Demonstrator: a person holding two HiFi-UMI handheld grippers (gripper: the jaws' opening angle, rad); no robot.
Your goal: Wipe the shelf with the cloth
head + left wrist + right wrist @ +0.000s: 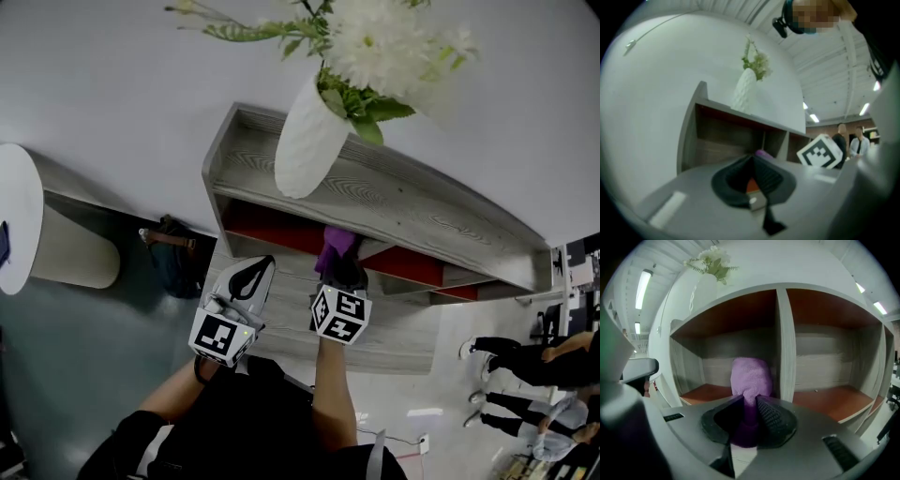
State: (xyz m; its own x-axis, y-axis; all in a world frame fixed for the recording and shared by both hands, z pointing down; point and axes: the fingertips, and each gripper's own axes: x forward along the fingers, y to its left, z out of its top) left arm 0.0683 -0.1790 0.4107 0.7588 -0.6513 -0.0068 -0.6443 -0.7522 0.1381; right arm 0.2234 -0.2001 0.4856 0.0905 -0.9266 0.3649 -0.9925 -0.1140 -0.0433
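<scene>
Nearest, at six o'clock in the head view, the person's forearms reach up from the bottom edge, one gripper in each hand. The left gripper (251,272) sits at about seven o'clock from the middle; in its own view its two dark jaws meet at the tips with nothing between them, and it hangs in front of the shelf's lower board. The right gripper (751,403), at five o'clock and just beside the left one, has its jaws clamped on the purple cloth (750,377), which bunches up past the tips. In the right gripper view the cloth stands before the left compartment, just at nine o'clock of the upright divider; whether it touches the wood cannot be told. Beyond lies the grey wooden shelf (422,206) with red-brown insides, set against a white wall. On its top board, at twelve o'clock, stands a white vase (309,141) with white flowers (384,47). On the floor at nine o'clock sits a dark bag (173,258), and farther out a round white table (17,220). At four o'clock, well apart, stand several people (525,361).
</scene>
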